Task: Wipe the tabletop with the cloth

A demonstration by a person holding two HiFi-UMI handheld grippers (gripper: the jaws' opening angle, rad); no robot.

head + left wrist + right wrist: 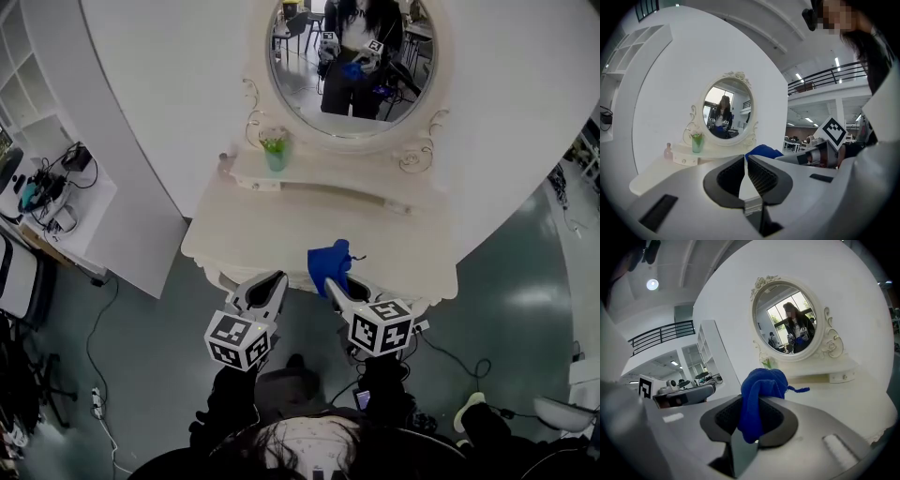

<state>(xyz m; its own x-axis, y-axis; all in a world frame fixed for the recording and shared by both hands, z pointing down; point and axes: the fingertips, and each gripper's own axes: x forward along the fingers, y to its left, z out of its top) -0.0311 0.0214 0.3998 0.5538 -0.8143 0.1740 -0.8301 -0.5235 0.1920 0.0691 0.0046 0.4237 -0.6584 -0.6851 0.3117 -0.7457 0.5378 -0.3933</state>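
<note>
right tool [751, 401] pinches the blue cloth [761, 383], bunched between its jaws — left tool [746, 159] pressed together, empty.

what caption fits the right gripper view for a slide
Blue cloth pinched in the right hand-held gripper, facing the white dressing table and oval mirror

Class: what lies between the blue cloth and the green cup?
Nothing: bare tabletop and the shelf edge separate cloth and cup, in the head view.

Oval mirror [349, 66], green cup [275, 155] on ledge [323, 185], small pink bottle [668, 151], white shelves [28, 94]
</note>
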